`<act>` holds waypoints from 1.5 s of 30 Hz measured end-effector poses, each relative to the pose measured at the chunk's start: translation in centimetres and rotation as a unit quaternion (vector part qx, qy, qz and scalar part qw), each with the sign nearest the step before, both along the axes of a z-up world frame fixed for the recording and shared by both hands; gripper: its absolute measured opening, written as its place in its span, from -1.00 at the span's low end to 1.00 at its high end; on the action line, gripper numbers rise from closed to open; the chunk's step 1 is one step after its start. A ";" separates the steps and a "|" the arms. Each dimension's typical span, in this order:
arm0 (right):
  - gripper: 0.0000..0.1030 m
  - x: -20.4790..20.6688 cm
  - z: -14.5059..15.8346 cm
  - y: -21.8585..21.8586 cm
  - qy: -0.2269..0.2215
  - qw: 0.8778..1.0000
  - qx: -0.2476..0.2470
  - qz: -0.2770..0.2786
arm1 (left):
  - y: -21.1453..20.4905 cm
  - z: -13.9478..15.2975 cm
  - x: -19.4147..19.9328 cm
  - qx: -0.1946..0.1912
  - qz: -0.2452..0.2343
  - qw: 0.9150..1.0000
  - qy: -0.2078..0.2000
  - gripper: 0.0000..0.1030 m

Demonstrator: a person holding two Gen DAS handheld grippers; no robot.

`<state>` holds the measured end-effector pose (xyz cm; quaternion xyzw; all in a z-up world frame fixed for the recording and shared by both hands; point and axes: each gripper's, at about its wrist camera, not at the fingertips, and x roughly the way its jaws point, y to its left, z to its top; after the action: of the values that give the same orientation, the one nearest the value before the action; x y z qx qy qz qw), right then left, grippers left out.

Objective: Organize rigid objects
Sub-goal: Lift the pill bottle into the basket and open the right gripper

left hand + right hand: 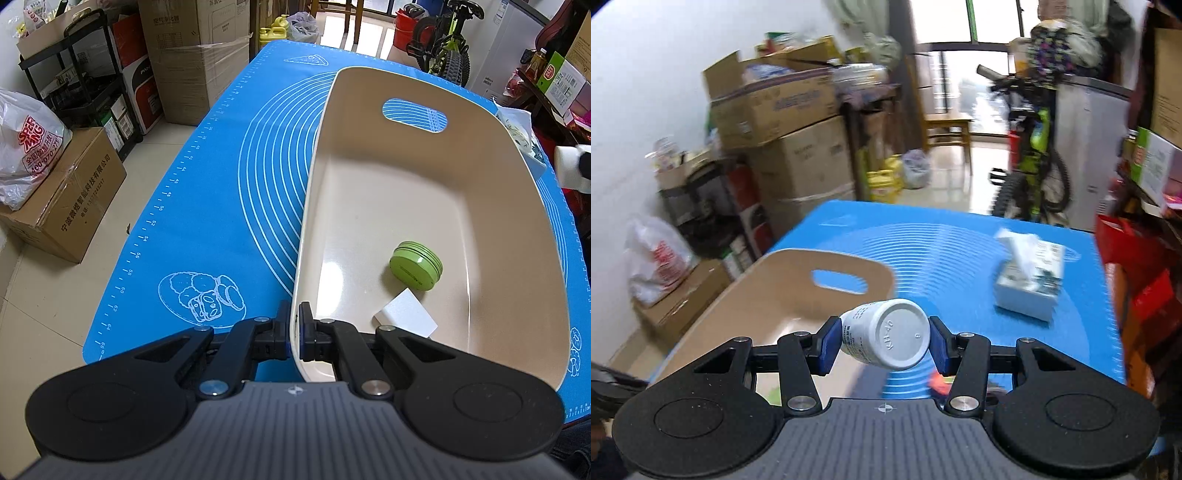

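White bottle (886,338) clamped sideways in the right gripper (884,345), above the blue mat (923,236).
Left gripper (294,332) pinches the beige bin's rim (295,295); inside lie a green tin (416,264) and a white card (405,313).

The left tool (294,330) pinches the near rim of a beige bin (424,85), which sits on a blue mat (221,184) covering the surface. Inside the bin lie a green round tin (415,265) and, just beside it, a white block (405,313).
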<state>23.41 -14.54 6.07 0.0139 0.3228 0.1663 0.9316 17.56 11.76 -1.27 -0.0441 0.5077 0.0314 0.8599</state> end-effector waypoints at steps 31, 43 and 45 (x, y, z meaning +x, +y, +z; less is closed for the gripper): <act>0.05 -0.1 -7.9 15.4 0.175 0.966 -0.127 0.140 | 0.1 0.0 0.0 -0.002 0.000 1.000 0.001 -0.90; 0.31 0.5 -7.5 14.5 0.178 0.969 -0.110 0.127 | 0.2 0.0 0.0 -0.002 0.000 1.000 0.001 -0.90; 0.38 0.5 -7.1 14.1 0.171 0.971 -0.110 0.125 | 0.2 0.0 0.0 -0.002 0.000 1.000 0.001 -0.90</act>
<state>23.95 -0.42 -0.98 -0.1010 0.4929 0.2399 0.8302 17.61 11.92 -1.27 -0.0455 0.5083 0.0304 0.8594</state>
